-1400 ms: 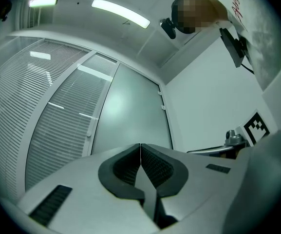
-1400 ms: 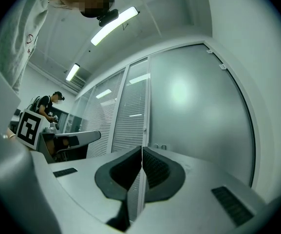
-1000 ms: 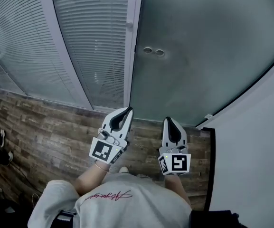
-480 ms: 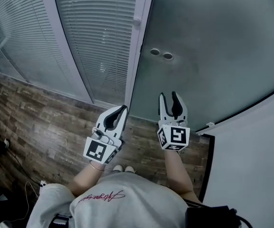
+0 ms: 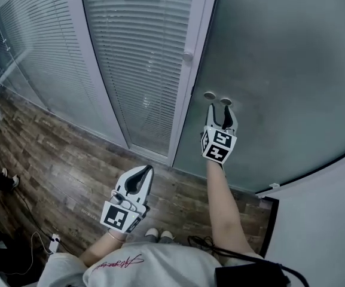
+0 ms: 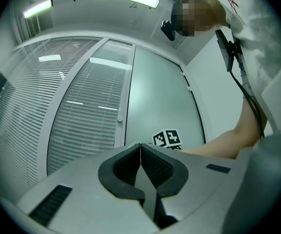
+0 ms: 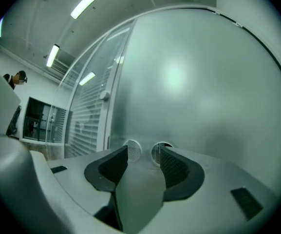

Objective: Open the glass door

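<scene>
— So, where do we have the glass door (image 5: 280, 70)?
— Straight ahead of us. It's a frosted pane filling the upper right of the head view. Its left edge runs along a white frame post (image 5: 191, 82), with slatted blinds (image 5: 142, 58) past that.
— Right gripper (image 5: 221, 110)?
— We hold it out at full arm's reach, pointed at the door. Its jaws have just been opening and now stand wide apart, with nothing between them. The tips sit close to two round fittings (image 5: 210, 95) set side by side in the glass. In the right gripper view, each fitting shows just beyond one jaw tip. We cannot tell whether the tips touch the glass.
— Left gripper (image 5: 148, 168)?
— We keep it low and close to our body, above the wood floor (image 5: 58, 154) and well apart from the door. Its jaws are closed tip to tip and hold nothing.
</scene>
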Demonstrator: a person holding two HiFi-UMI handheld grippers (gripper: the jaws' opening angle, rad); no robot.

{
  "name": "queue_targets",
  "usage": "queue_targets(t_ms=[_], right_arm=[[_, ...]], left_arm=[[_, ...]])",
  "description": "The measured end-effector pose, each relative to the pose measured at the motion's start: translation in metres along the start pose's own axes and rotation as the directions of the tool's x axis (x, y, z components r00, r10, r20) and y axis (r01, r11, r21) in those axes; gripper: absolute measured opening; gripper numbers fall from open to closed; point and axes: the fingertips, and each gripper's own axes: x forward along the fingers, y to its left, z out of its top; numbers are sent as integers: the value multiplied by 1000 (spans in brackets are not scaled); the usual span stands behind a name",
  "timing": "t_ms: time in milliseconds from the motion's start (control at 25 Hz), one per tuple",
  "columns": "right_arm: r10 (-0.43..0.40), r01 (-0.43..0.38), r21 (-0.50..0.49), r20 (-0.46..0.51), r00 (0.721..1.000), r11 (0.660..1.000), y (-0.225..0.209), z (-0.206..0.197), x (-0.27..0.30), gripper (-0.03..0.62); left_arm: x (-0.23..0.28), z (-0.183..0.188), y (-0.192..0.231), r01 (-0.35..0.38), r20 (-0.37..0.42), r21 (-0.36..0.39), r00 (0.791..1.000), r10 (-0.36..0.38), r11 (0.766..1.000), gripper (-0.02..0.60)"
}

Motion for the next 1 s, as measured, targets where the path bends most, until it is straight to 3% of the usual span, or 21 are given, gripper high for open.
queue_targets(t_ms=[200,400,520,600,1000], right_arm=[[-59,60,101,-14,998,993,-6,-3,31,193],[-120,123,79,-45,992,989,-6,-3,52,192],[-153,155,51,-46,987,987,-10,-4,60,192],[-173,175,46,-43,984,983,-13,-6,60,138],[-204,205,49,-23,979,978,-13,-3,54,124]], left_arm=[[-8,-6,16,-32,-26,0,999,32,999,14],[-16,-2,27,-42,-23,18,999,42,999,14],[-24,-11,38,-70,-67,16,995,71,997,14],[-26,-9,42,-78,-64,17,995,79,997,14],[-22,-1,37,-42,-51,27,998,43,999,14]])
